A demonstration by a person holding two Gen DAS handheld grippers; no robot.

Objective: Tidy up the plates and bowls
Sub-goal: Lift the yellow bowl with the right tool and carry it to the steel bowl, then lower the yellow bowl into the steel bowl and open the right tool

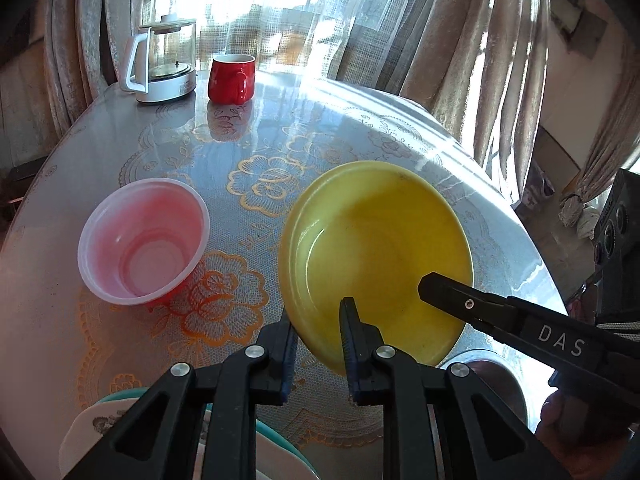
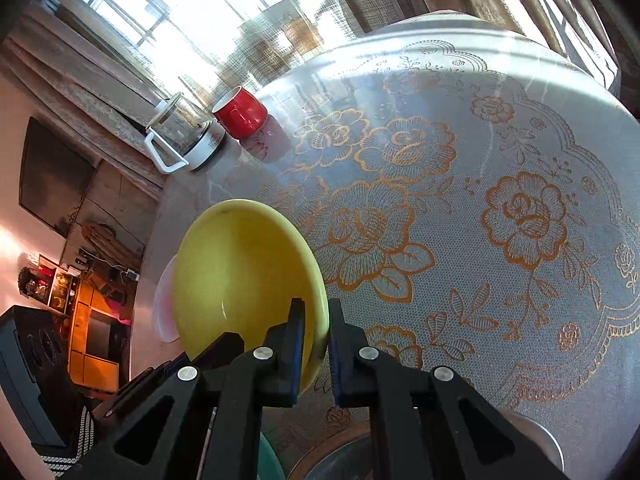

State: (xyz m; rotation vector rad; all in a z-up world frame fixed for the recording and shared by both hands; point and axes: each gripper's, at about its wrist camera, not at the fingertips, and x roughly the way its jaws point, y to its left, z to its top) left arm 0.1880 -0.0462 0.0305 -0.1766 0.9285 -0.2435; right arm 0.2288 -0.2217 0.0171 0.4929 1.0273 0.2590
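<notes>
A yellow bowl [image 1: 376,256] is tilted above the table. My left gripper [image 1: 318,320] straddles its near-left rim, one finger outside and one inside, with a gap still showing. My right gripper [image 2: 316,320] straddles the bowl's [image 2: 244,280] right rim, jaws close around it; it shows in the left wrist view [image 1: 448,292] reaching into the bowl. A pink plastic bowl [image 1: 144,240] stands upright on the table to the left; its edge peeks out behind the yellow bowl [image 2: 164,300]. White and teal plates [image 1: 92,428] lie at the near edge below my left gripper.
A red mug [image 1: 232,80] and a glass kettle on a white base [image 1: 164,64] stand at the far left of the round lace-covered table [image 1: 280,168]. A metal dish [image 2: 532,440] lies at the near edge. Curtains and a window are behind.
</notes>
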